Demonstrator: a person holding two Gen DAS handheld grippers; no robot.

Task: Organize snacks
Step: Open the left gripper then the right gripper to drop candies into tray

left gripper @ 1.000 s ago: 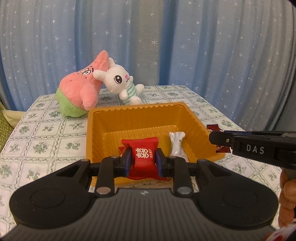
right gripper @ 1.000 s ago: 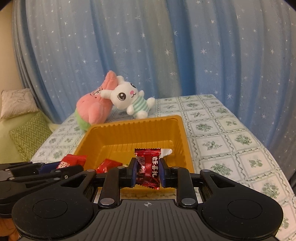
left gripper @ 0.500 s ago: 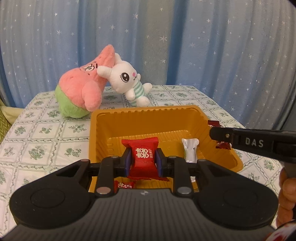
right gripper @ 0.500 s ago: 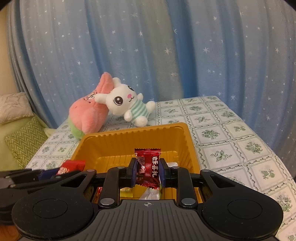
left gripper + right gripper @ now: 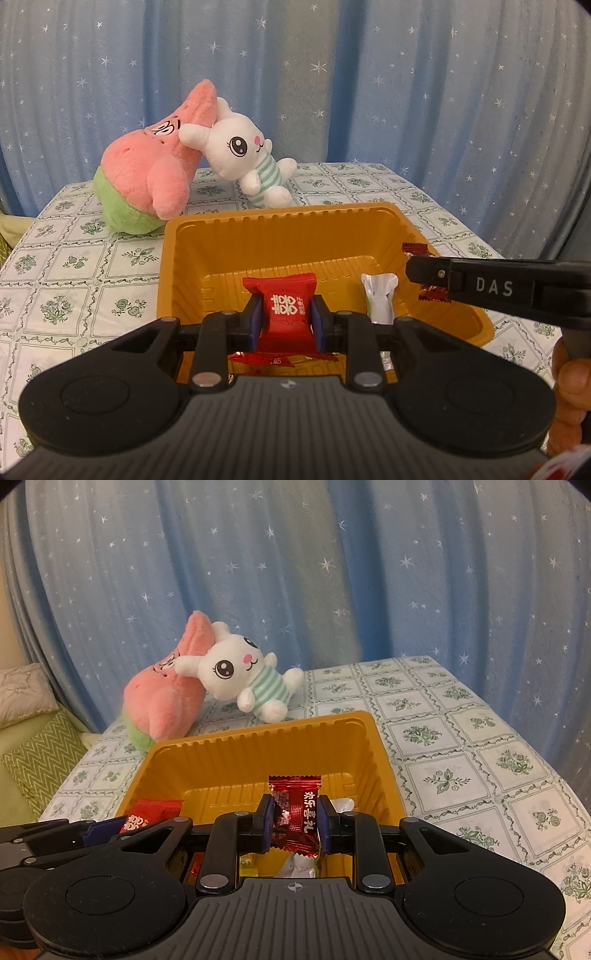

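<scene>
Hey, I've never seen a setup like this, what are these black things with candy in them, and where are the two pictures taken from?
There is no robot here: a person holds a handheld two-finger gripper in each hand, and each carries a camera looking forward along its fingers. One picture is from the left gripper, the other from the right gripper. The left one is shut on a bright red candy; the right one is shut on a dark red candy. Both are over an orange tray that already has a silver candy and other sweets in it. The tray sits on a floral tablecloth, beside a pink plush star and a white plush bunny.
</scene>
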